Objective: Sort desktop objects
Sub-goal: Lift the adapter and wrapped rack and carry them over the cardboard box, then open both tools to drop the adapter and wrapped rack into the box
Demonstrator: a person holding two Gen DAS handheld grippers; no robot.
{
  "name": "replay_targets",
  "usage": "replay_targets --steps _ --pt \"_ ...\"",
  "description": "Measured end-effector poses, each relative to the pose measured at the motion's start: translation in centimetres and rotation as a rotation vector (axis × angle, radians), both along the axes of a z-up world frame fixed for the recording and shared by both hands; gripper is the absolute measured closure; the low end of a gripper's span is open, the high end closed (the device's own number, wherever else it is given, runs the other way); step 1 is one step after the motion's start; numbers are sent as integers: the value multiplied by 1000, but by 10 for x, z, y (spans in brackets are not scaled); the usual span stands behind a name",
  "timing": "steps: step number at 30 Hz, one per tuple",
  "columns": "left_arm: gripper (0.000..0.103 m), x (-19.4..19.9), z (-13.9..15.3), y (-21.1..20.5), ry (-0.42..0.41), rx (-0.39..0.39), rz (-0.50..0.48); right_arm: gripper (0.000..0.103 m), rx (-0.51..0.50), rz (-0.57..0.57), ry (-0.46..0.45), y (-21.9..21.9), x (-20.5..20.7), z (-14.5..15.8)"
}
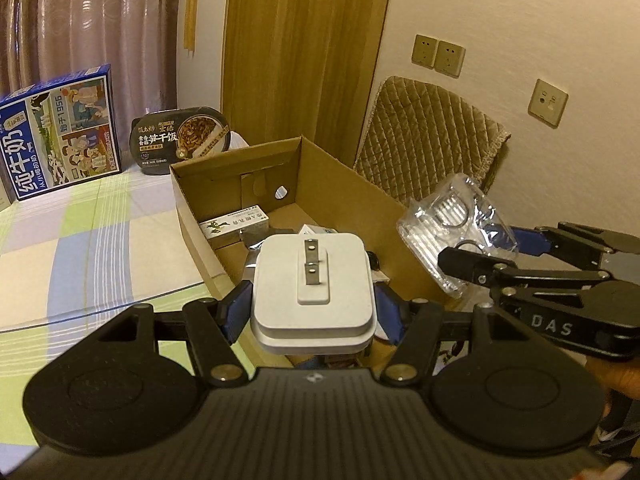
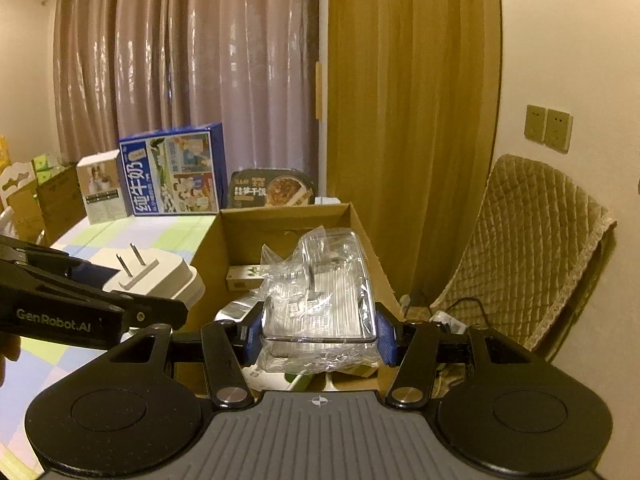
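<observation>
My left gripper (image 1: 314,312) is shut on a white power adapter (image 1: 314,288) with two flat prongs, held above the near end of an open cardboard box (image 1: 192,208). My right gripper (image 2: 318,334) is shut on a clear plastic case wrapped in crinkled film (image 2: 320,304), held over the same box (image 2: 236,220). In the left wrist view the case (image 1: 444,232) hangs at the box's right side. In the right wrist view the adapter (image 2: 160,276) sits to the left. Inside the box lie a small white-and-green carton (image 1: 234,226) and a silver packet (image 2: 236,310).
A blue milk carton box (image 1: 60,132) and a black instant-rice bowl (image 1: 182,138) stand at the table's far edge by the curtain. A chair with a quilted beige cover (image 1: 428,140) stands right of the box. The table has a checked cloth (image 1: 80,232). A small white box (image 2: 100,192) stands beside the milk.
</observation>
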State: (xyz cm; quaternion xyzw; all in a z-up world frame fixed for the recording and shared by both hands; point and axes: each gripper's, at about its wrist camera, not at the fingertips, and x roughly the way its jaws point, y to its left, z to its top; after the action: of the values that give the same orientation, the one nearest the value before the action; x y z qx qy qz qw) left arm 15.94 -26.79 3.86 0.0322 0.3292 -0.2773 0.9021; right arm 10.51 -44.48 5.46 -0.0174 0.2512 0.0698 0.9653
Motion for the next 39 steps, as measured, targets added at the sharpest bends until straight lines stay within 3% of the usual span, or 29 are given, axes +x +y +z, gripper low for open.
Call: replay_targets --steps 12,25,39 --pt "43 23 -7 -8 60 -4 73 52 -46 0 76 -6 37 -7" --pt "43 47 -12 -16 123 -21 135 52 -54 13 100 -11 63 -9" --pt "43 81 -17 -28 135 9 160 52 -70 26 119 -9 104 -5"
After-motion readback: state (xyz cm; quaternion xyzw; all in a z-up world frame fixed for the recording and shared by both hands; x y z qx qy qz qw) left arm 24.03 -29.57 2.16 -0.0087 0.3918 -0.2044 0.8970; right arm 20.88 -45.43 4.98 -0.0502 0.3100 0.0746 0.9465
